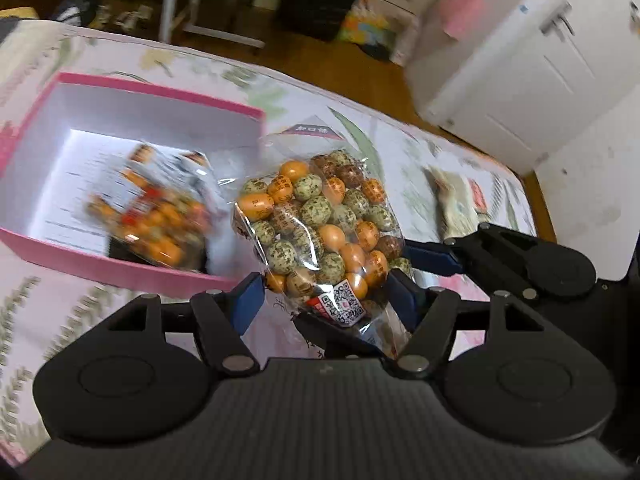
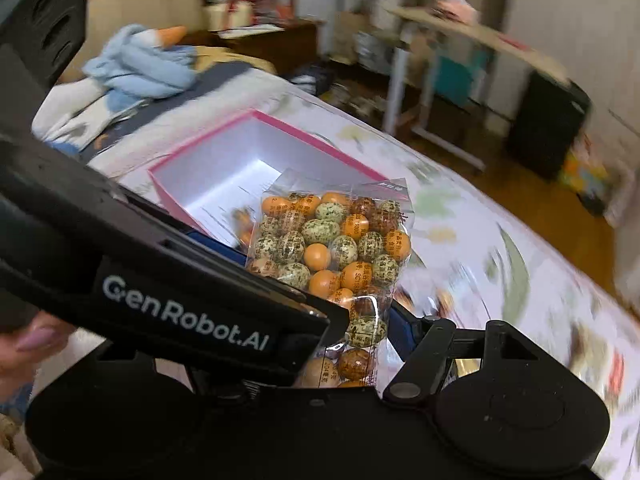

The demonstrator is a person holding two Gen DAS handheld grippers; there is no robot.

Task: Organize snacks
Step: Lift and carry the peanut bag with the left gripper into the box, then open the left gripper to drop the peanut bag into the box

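Bed (image 1: pixel 400 152) with floral cover carrying pink box (image 1: pixel 132 96); second snack bag (image 1: pixel 160 216) lying blurred inside box. Left gripper (image 1: pixel 328 298) fingers pinching snack bag (image 1: pixel 320 220) at bottom, bag standing upright beside box. Right gripper (image 2: pixel 360 320) crossing close; its finger spread unclear, left gripper body blocking view.

Both wrist views look down close, sharing the pink box (image 1: pixel 132 92) (image 2: pixel 256 120) and bed (image 1: pixel 400 152) (image 2: pixel 500 248).

I see a clear bag of orange, speckled-green and brown coated nuts (image 1: pixel 320 232) held upright just beside an open pink box (image 1: pixel 132 88), where a blurred second bag (image 1: pixel 160 216) lies.
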